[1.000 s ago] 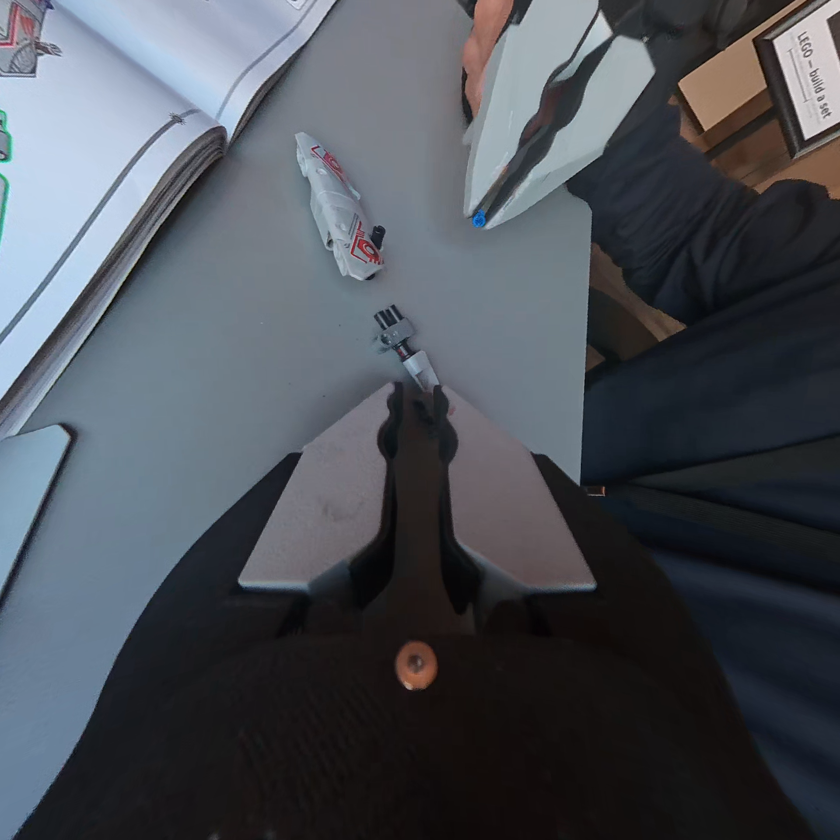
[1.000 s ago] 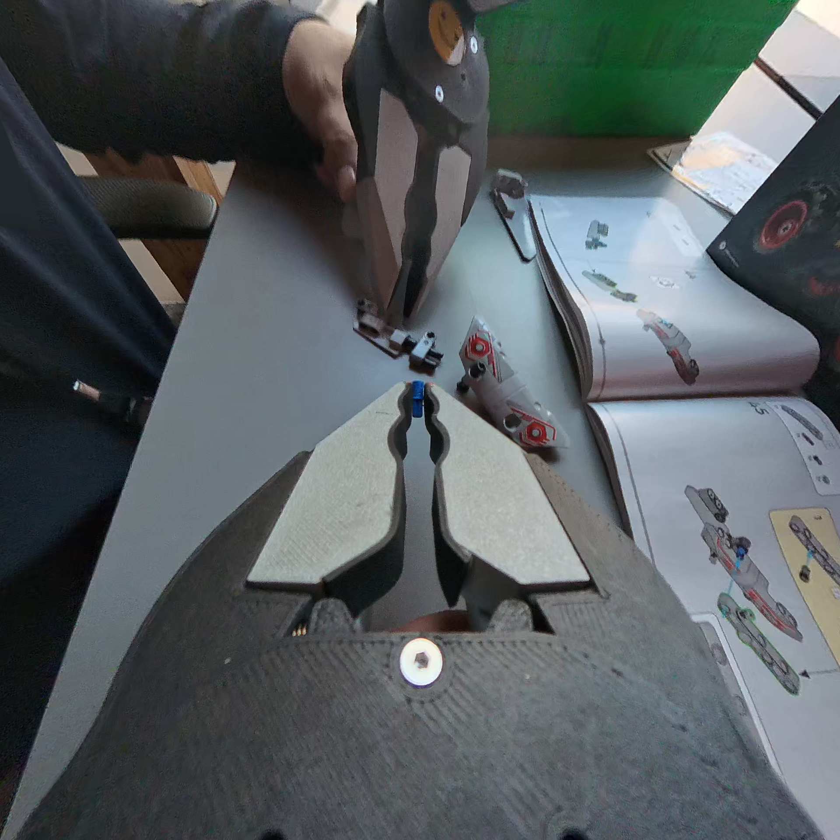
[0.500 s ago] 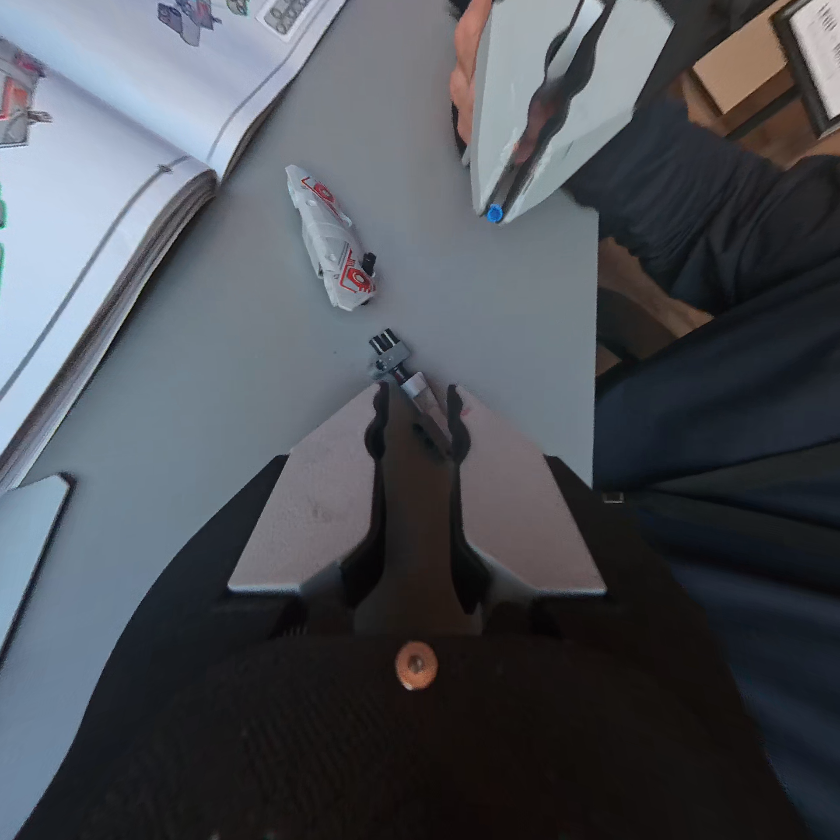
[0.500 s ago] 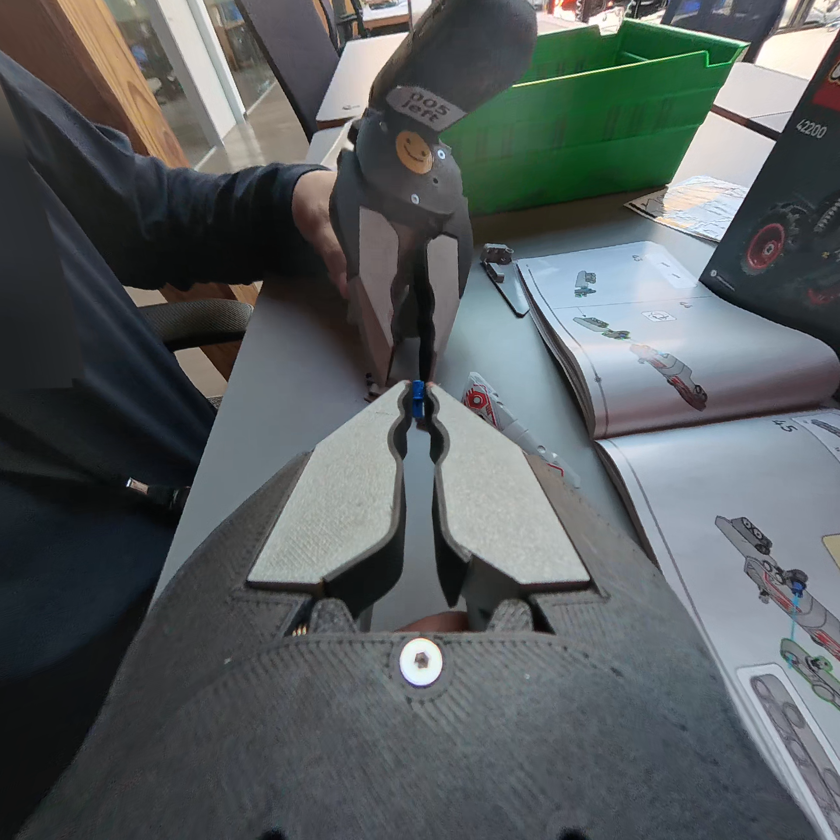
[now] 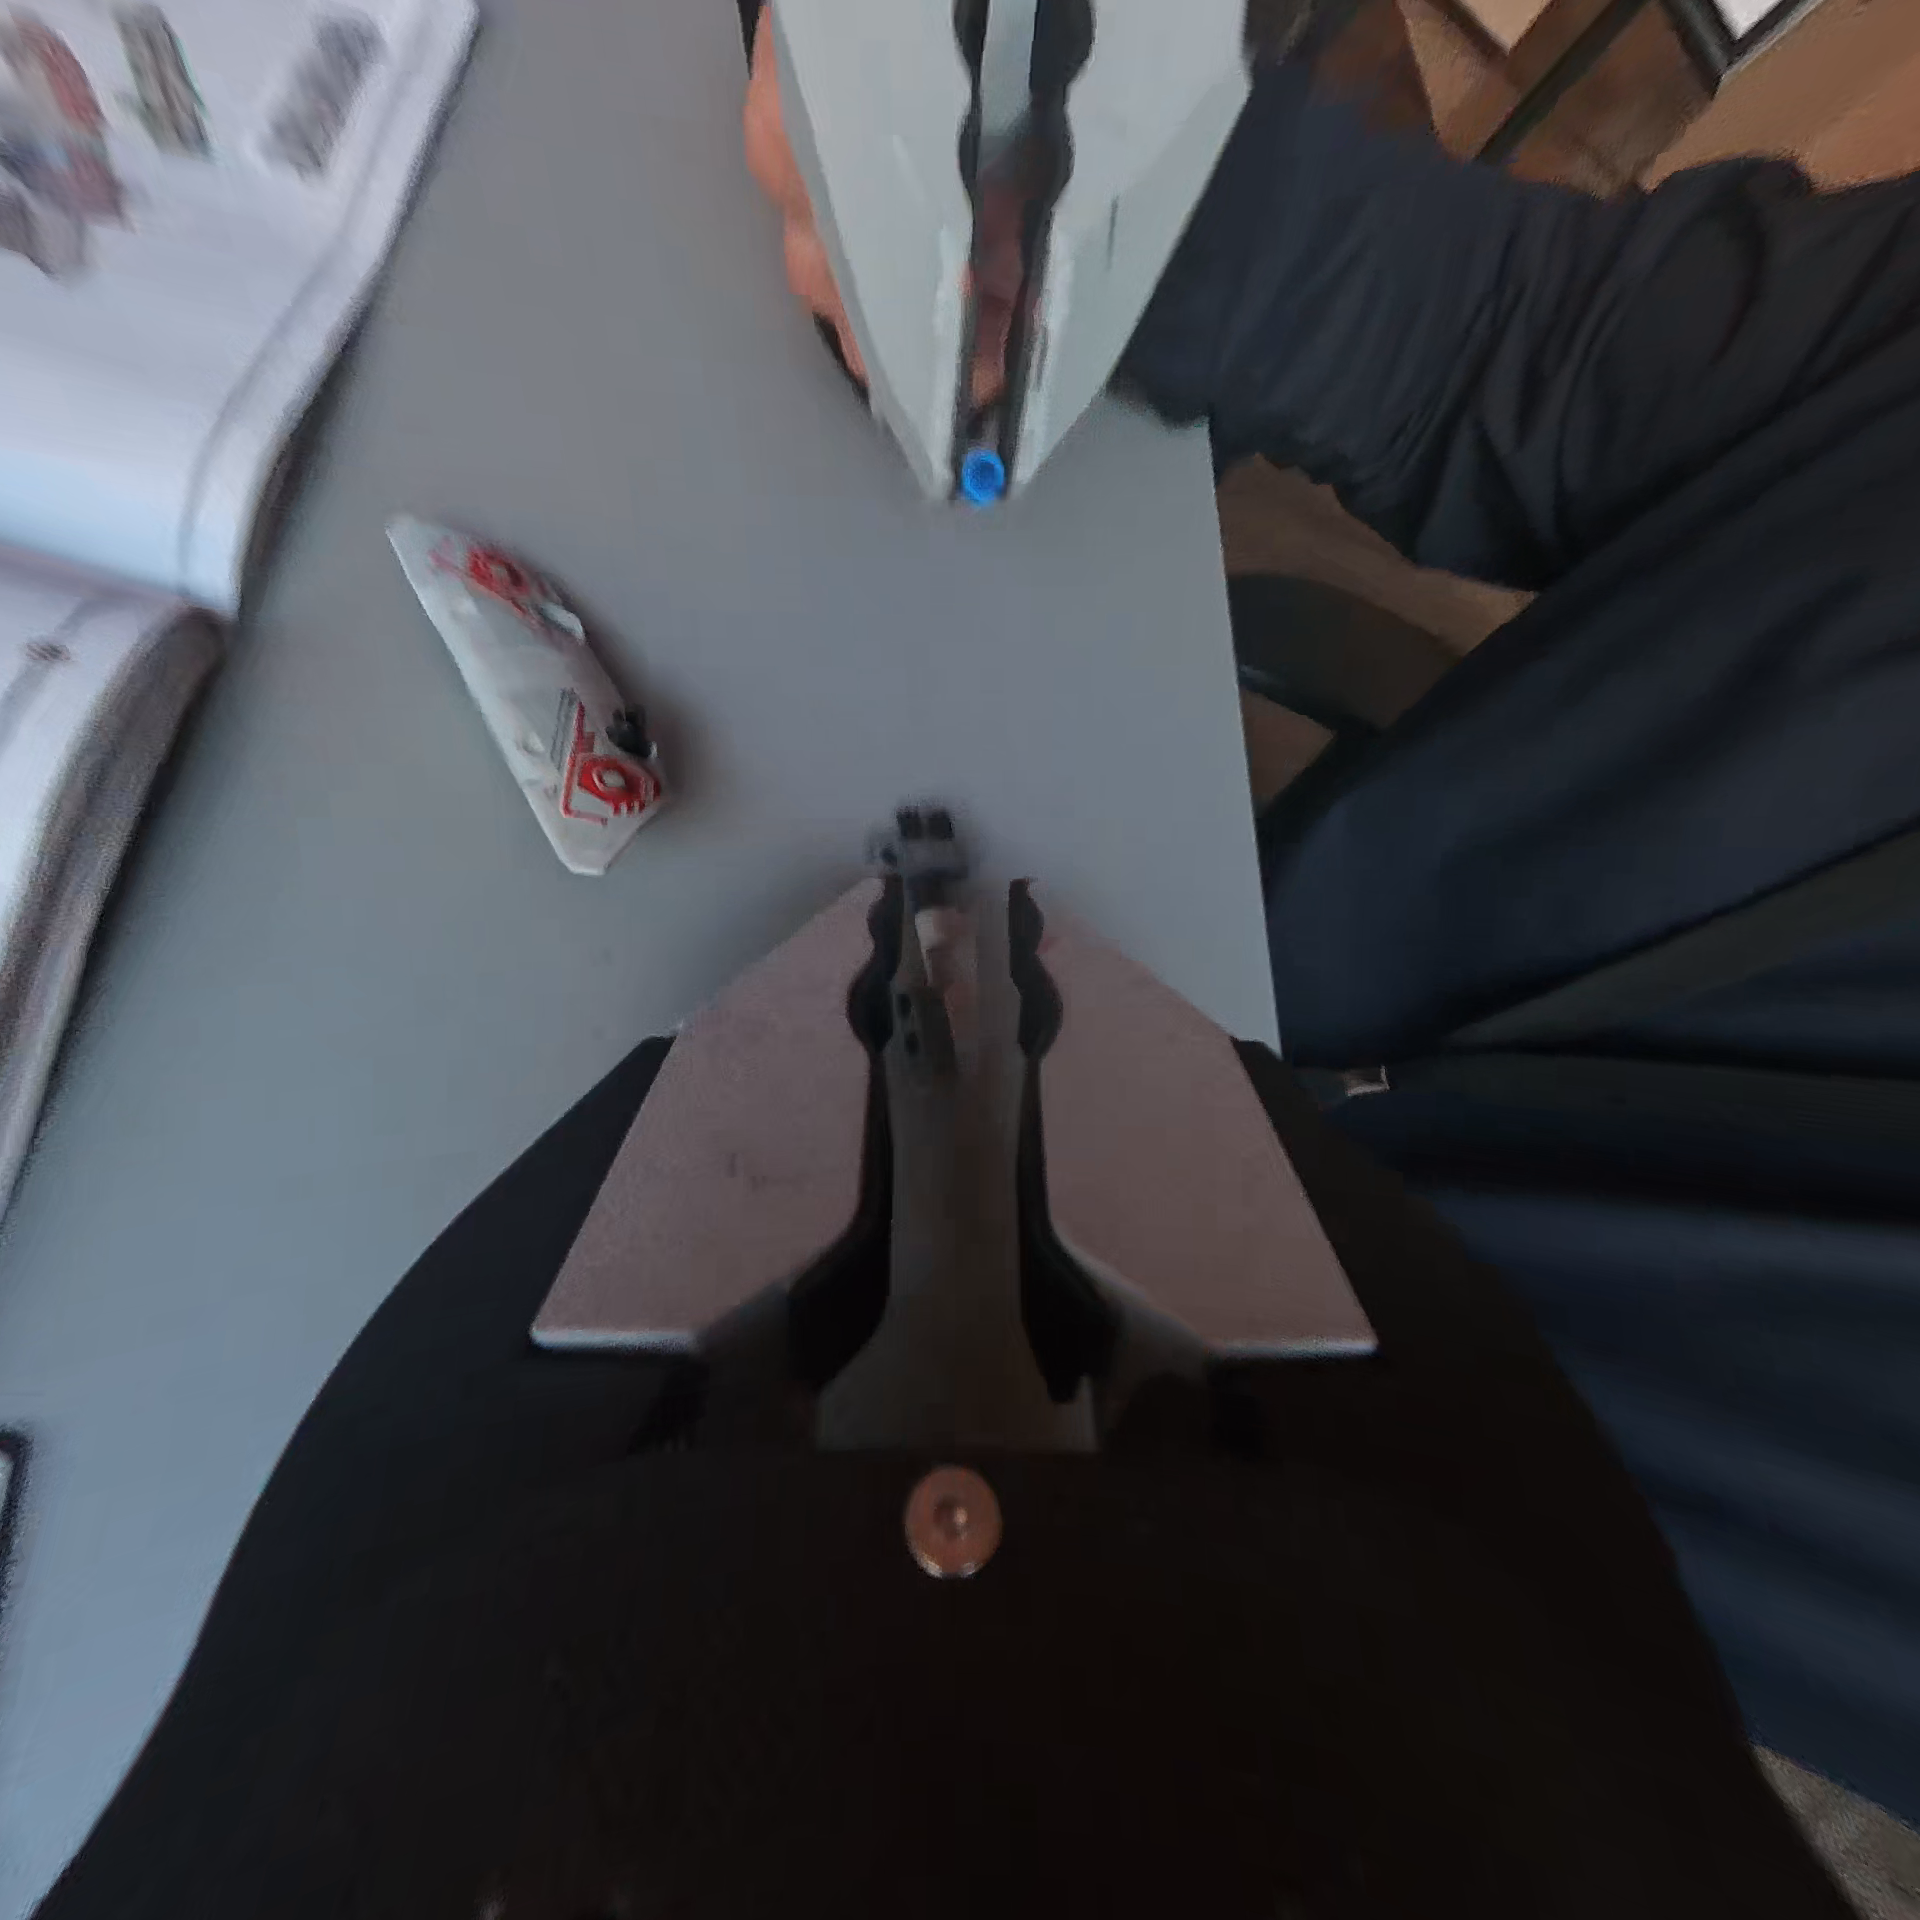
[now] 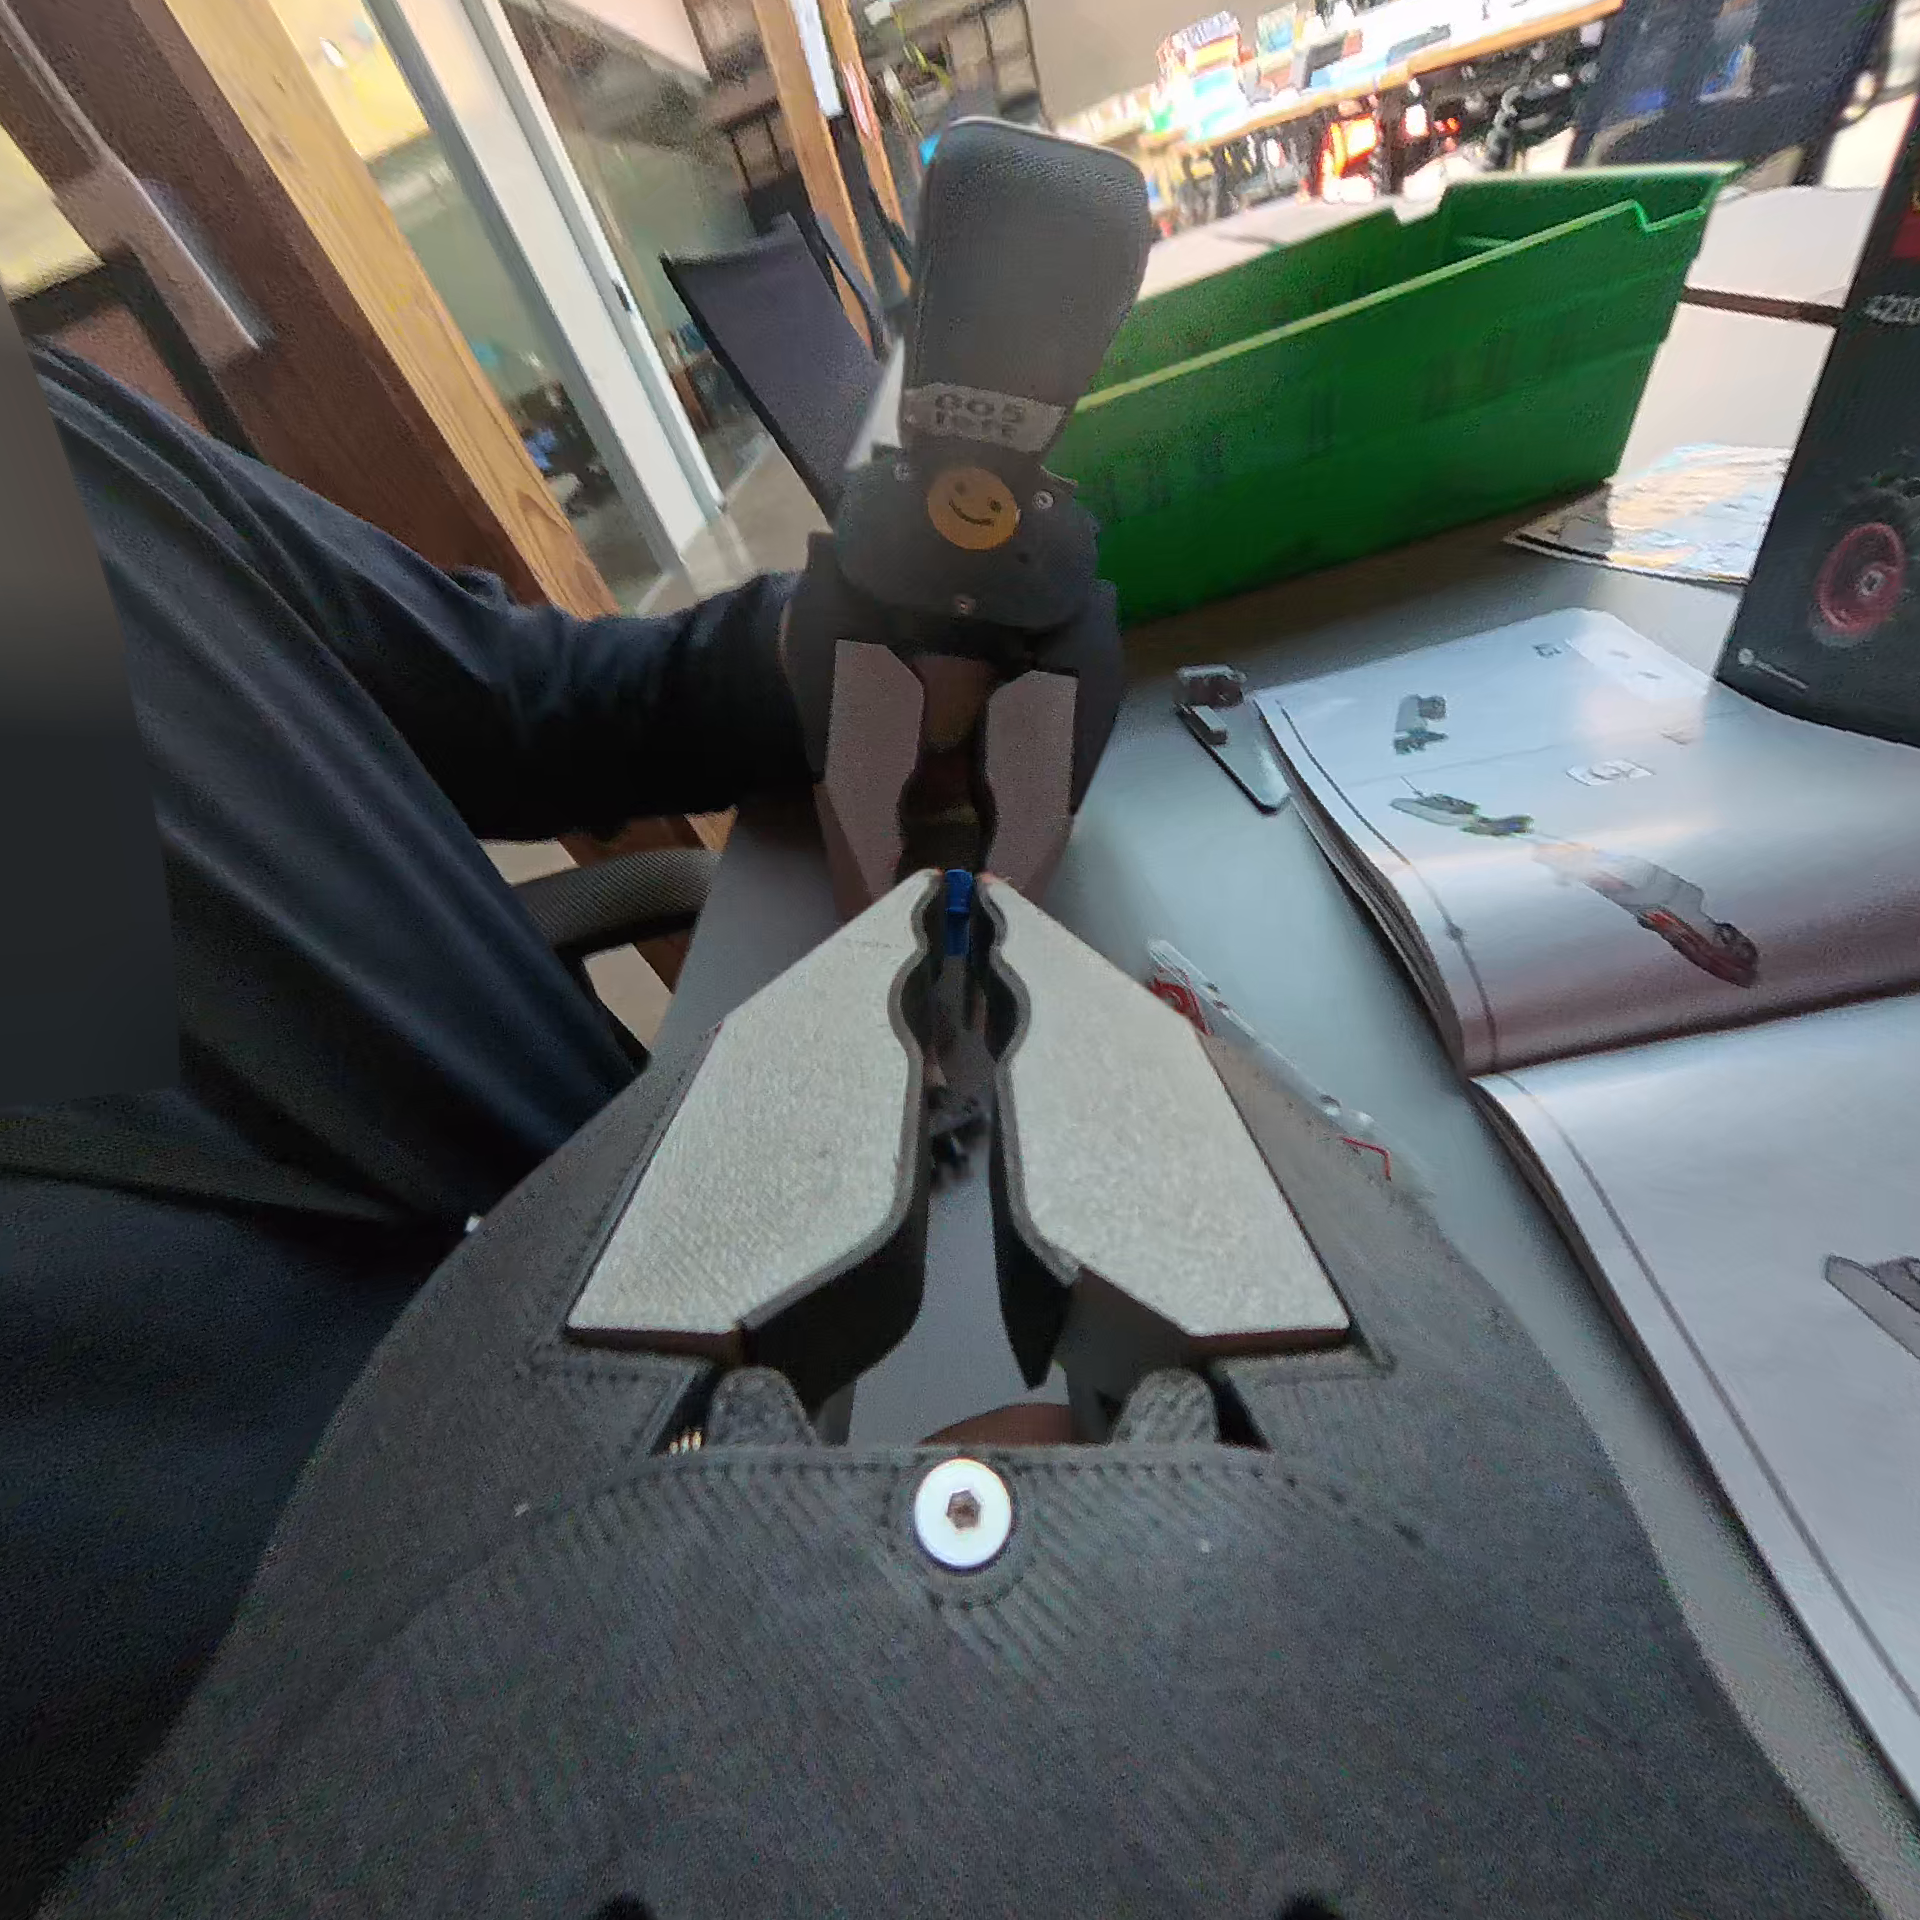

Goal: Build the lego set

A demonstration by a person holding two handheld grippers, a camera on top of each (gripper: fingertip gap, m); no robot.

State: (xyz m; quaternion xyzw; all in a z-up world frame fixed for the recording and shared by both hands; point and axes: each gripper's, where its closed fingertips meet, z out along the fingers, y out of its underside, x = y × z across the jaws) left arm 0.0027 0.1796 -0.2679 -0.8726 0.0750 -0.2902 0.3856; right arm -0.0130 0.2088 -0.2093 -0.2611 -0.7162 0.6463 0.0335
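Observation:
My left gripper (image 5: 953, 896) is open, low over the grey table (image 5: 727, 582). A small grey and black lego piece (image 5: 925, 847) lies between its fingertips, close to the left finger. My right gripper (image 6: 958, 883) is shut on a small blue pin (image 6: 956, 906). In the left wrist view the right gripper (image 5: 982, 488) points straight at me from the far side, the blue pin (image 5: 982, 476) at its tip. In the right wrist view the left gripper (image 6: 945, 831) stands just behind the pin. A white panel with red markings (image 5: 530, 696) lies to the left.
An open instruction booklet (image 6: 1558, 831) lies on the table, with a green bin (image 6: 1351, 395) and a black box (image 6: 1849, 520) behind it. A flat grey tool (image 6: 1231, 738) lies by the booklet. The table edge (image 5: 1242, 779) and a person's dark sleeve (image 5: 1507, 343) are close by. My hands' fingertips stand some 7 cm from each other.
My right gripper has swung round with the blue pin to face the left gripper head on. My left gripper's jaws have opened wider, and the small piece now lies between them.

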